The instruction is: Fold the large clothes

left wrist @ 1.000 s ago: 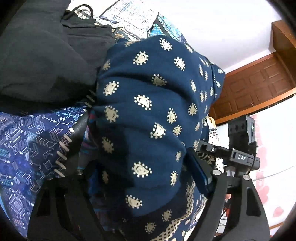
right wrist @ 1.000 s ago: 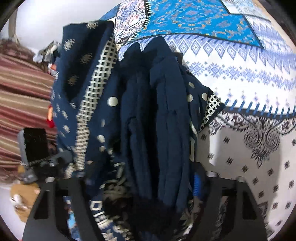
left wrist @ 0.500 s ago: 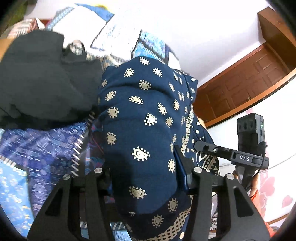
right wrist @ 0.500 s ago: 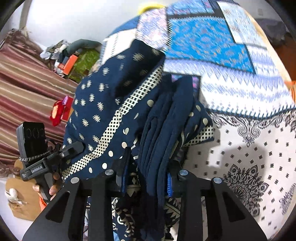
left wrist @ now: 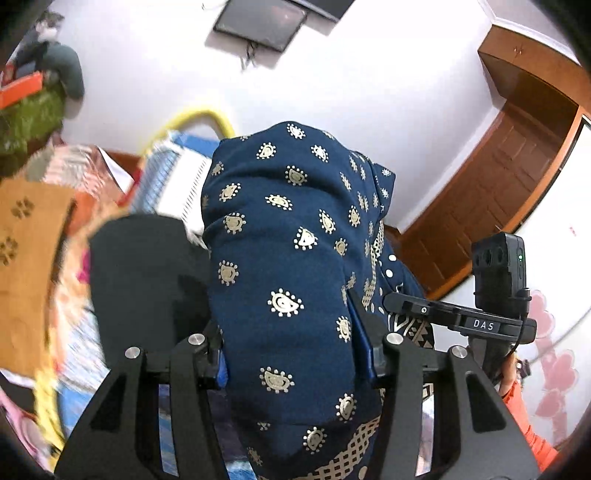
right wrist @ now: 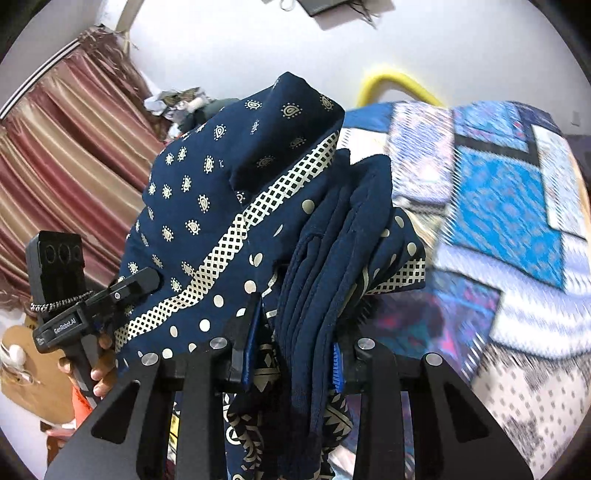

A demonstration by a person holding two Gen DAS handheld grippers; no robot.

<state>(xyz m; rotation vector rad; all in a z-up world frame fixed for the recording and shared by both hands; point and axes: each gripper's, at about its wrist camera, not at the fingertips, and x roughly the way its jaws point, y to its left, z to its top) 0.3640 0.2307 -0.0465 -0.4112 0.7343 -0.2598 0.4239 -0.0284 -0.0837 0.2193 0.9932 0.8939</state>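
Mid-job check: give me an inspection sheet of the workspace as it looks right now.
Surface: bed with blue patterned bedspread, blurred.
Job's things: navy printed garment, bunched, held up off the bed by both grippers.
Clutter: black cloth; orange fabric; piled items by the curtain.
Grippers: left gripper and right gripper both shut on the garment.
Cables: wires under the wall screen.
Surroundings: white wall, wooden door, striped curtain.
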